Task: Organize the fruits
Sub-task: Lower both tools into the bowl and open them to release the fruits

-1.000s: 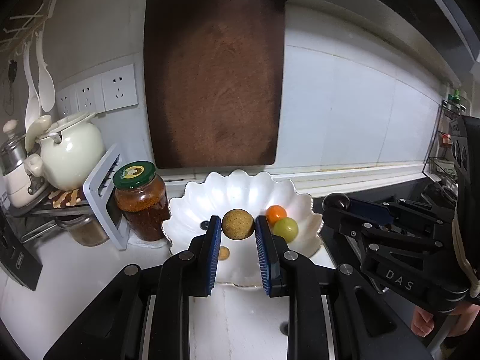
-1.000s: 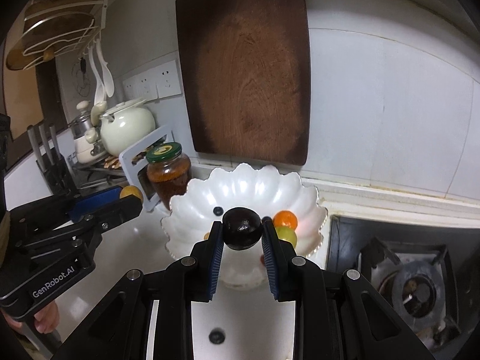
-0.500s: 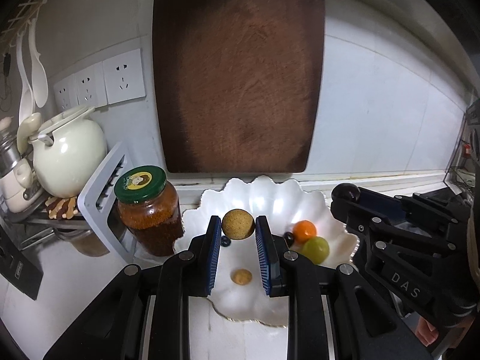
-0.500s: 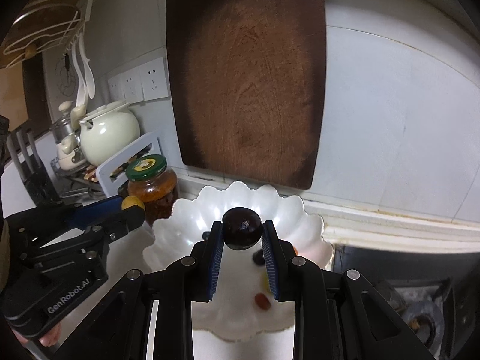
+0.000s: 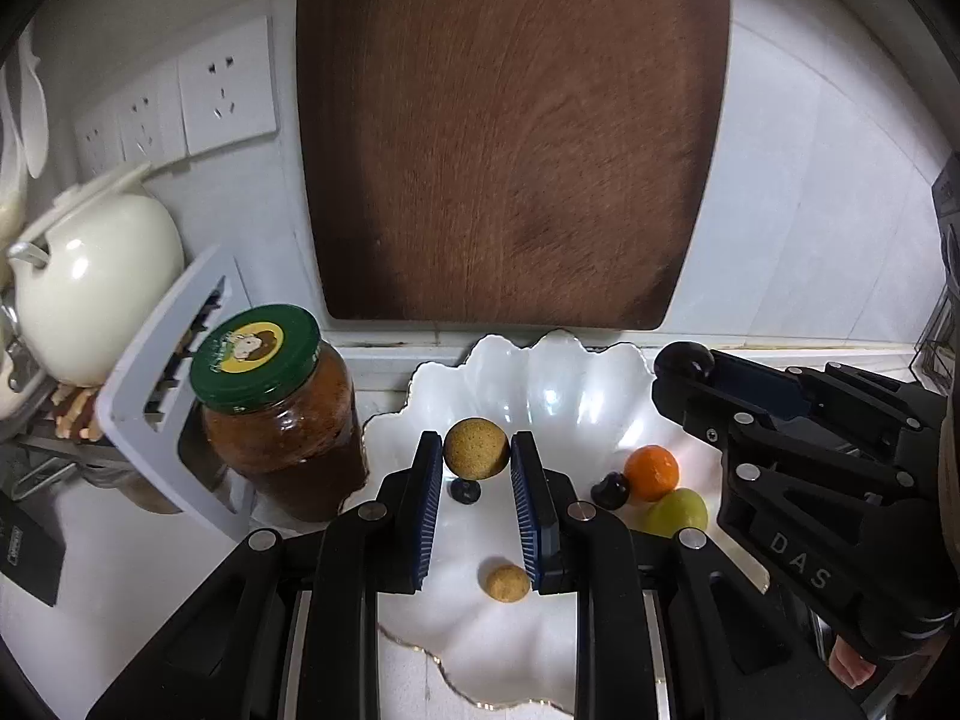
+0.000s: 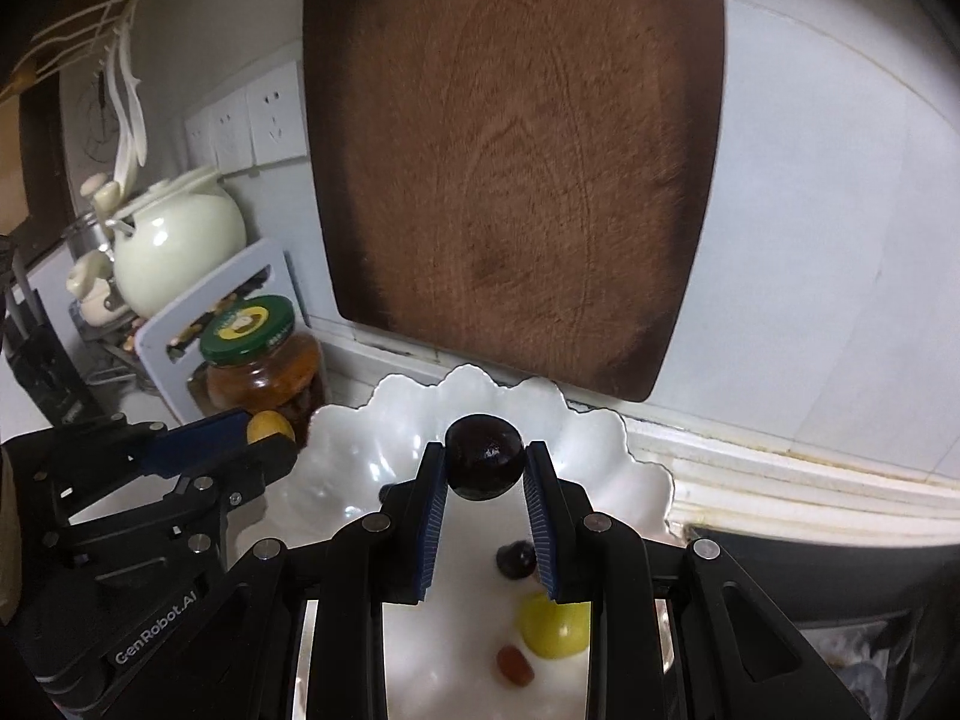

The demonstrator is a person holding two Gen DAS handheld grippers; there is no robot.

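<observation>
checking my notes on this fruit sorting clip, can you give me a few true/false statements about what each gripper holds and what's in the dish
1. The left gripper is shut on a tan round fruit. True.
2. The right gripper is open and holds nothing. False: it is shut on a dark round fruit.
3. An orange fruit and a green fruit lie side by side in the white scalloped dish. True.
4. The jar beside the dish has its lid off. False: a green lid is on it.
5. The dish holds no fruit yet. False: several fruits lie in it, including a small tan fruit.
</observation>
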